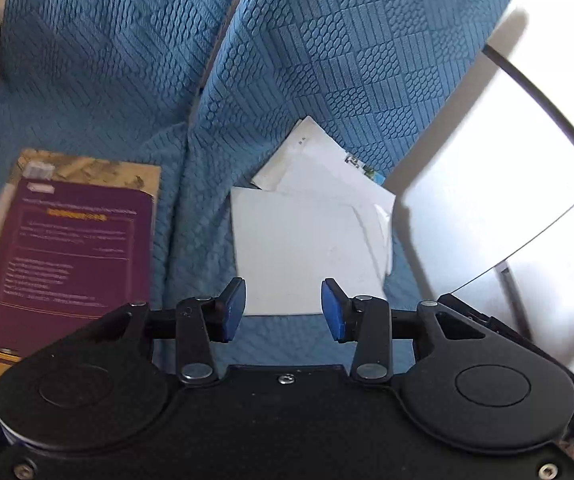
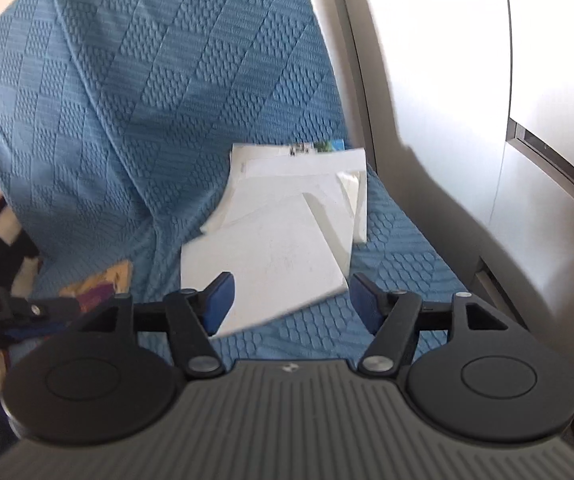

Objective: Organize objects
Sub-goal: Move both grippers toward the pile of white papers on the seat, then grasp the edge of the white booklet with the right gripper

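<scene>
Right gripper [image 2: 289, 300] – jaws apart, empty, above white papers [image 2: 271, 260] | left gripper [image 1: 283, 308] – apart too | we see papers loosely fanned on blue sofa cover [image 1: 327, 60], purple booklet [image 1: 71, 256] well left | risk: pinching only the top sheet scatters the rest

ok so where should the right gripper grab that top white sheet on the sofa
Take the top white sheet by its near edge, coming in low from the front. It lies flat on the blue sofa cover, so only an edge can sit between the fingers, and that edge already lies in front of the open right gripper, probably slightly lifted.
</scene>
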Demonstrator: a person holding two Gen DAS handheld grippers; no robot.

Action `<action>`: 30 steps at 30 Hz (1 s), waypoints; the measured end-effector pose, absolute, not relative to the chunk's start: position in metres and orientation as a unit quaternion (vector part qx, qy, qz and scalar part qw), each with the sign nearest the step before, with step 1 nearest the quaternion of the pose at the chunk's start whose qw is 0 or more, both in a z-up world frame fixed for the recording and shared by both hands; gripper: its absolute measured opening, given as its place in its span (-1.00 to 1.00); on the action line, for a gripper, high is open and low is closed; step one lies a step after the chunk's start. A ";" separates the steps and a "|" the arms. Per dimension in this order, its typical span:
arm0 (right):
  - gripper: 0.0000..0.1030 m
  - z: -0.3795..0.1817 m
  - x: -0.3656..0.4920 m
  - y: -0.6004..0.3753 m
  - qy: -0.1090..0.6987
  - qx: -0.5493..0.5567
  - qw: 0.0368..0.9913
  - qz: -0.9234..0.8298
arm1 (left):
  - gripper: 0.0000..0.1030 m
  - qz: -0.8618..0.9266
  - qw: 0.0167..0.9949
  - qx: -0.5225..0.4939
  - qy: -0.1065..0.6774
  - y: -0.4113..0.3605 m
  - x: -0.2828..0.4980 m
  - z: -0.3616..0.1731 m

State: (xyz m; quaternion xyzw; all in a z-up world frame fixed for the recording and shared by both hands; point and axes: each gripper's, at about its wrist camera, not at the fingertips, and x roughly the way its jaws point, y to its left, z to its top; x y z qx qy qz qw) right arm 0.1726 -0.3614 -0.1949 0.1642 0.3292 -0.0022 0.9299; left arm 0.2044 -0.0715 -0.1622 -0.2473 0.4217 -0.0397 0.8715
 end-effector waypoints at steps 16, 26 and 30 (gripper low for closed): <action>0.31 -0.262 0.256 -0.383 0.366 0.242 0.898 0.039 | -0.29 -0.012 0.847 -0.245 0.471 -0.089 0.265 -0.236; 0.31 -0.280 0.285 -0.387 0.369 0.280 0.883 0.073 | -0.29 -0.030 0.846 -0.223 0.484 -0.106 0.281 -0.260; 0.19 -0.290 0.295 -0.386 0.369 0.269 0.887 0.066 | -0.29 -0.034 0.841 -0.217 0.495 -0.106 0.282 -0.264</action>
